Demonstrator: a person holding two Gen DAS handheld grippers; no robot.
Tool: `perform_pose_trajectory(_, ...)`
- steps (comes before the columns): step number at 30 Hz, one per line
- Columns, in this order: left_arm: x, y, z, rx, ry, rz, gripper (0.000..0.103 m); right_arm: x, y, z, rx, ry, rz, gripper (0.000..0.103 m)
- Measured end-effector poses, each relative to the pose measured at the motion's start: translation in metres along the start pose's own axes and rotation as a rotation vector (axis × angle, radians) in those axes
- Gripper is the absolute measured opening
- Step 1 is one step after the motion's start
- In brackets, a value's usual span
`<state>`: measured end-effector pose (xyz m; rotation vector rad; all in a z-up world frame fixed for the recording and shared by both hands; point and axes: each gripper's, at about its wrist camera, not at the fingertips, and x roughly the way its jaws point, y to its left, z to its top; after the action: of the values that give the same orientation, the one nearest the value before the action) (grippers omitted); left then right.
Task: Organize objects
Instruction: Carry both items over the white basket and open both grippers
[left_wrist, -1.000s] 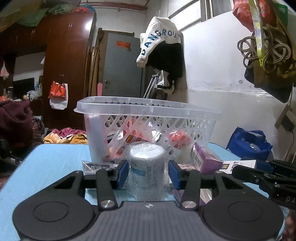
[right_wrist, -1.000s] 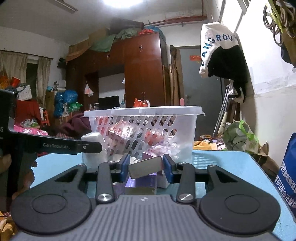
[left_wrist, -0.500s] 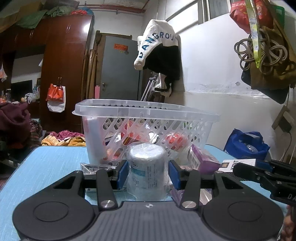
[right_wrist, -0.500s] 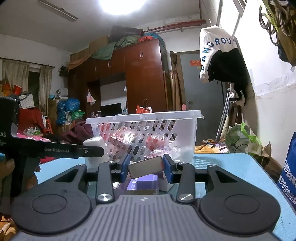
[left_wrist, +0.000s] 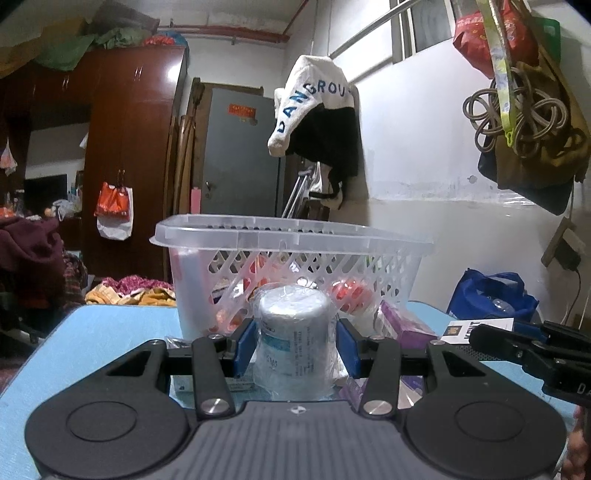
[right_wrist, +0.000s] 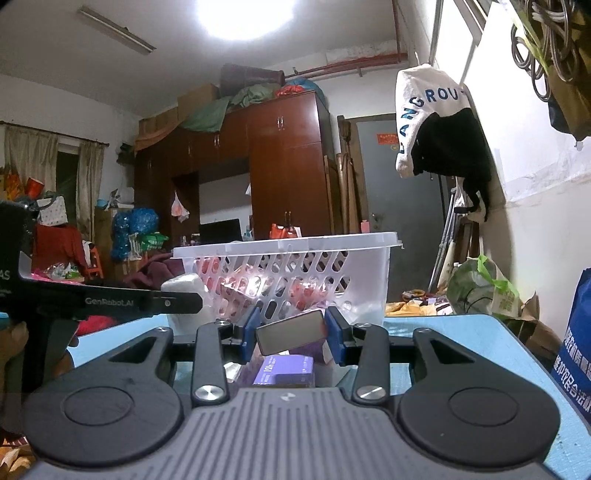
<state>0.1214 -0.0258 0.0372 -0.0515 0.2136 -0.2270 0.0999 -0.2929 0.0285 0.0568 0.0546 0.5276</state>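
Clamped from both sides by blue pads, a plastic-wrapped white roll (left_wrist: 295, 341) with a blue-printed label stands upright in the left gripper (left_wrist: 295, 345), just in front of the one white lattice basket (left_wrist: 291, 240) on the blue table (left_wrist: 103, 332). The label's print is too small to read. The right gripper (right_wrist: 291, 334) is closed on a small flat box (right_wrist: 291, 330), held tilted, its near end a plain grey; below it on the table lies a purple box (right_wrist: 286, 373) marked "12h". In the right wrist view the left gripper's arm, at far left, reads "GenRobot.AI". In the left wrist view a second purple box (left_wrist: 402, 325) lies right of the roll, near the basket. Red-and-white packs fill the basket; their count cannot be told. On the far wall one white-and-black garment (left_wrist: 314, 107) shows "DANGROU".
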Motion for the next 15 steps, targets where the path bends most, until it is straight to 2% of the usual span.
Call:
perform_pose_trajectory(3, -0.001, 0.000, 0.000, 0.003, -0.008, -0.001, 0.051, -0.001, -0.001, 0.001, 0.006, -0.003, -0.005, 0.042)
perform_pose_trajectory(5, -0.007, 0.001, 0.000, 0.001, -0.043, -0.014, 0.051, -0.004, -0.001, 0.005, 0.015, -0.006, 0.001, 0.042)
perform_pose_trajectory(8, -0.024, 0.004, 0.006, -0.038, -0.129, -0.107, 0.051, -0.009, 0.001, 0.018, 0.030, -0.023, 0.022, 0.042)
perform_pose_trajectory(11, -0.031, 0.004, 0.030, -0.070, -0.196, -0.140, 0.051, -0.010, 0.009, 0.044, -0.005, -0.061, 0.014, 0.042)
perform_pose_trajectory(15, -0.016, 0.011, 0.077, -0.091, -0.210, -0.135, 0.051, 0.016, 0.020, 0.093, -0.087, -0.076, -0.016, 0.042)
